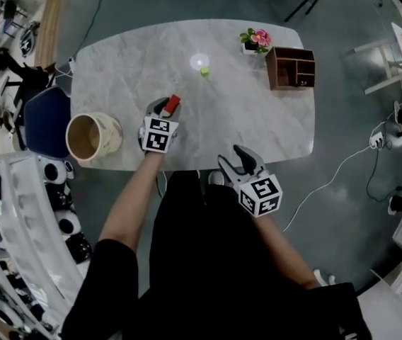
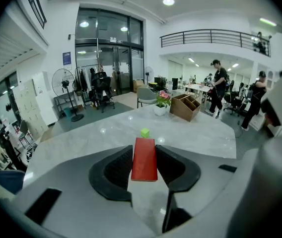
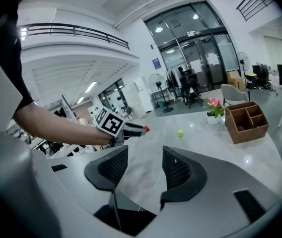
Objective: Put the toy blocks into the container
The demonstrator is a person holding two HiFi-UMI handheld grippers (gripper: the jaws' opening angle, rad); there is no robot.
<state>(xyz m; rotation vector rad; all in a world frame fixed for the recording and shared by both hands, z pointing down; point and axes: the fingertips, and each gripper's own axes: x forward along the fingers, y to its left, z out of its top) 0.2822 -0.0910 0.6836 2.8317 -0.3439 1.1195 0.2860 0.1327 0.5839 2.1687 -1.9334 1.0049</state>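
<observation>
Marble surface [image 1: 257,119] lies open beneath the left hand-held gripper [image 1: 164,108], which pinches a red block [image 2: 144,160] between its pads. A green block [image 1: 204,71] sits ahead of it, well apart. The container [image 1: 114,134] stands to its left by the near edge. The right hand-held gripper [image 3: 145,170] is spread and empty.

The block [image 2: 144,159] is red, the small cube [image 1: 204,71] lime green. The surface [image 1: 257,122] is pale grey marble (faintly veined); the container [image 1: 113,134] is tan, the organiser [image 1: 291,68] brown
</observation>
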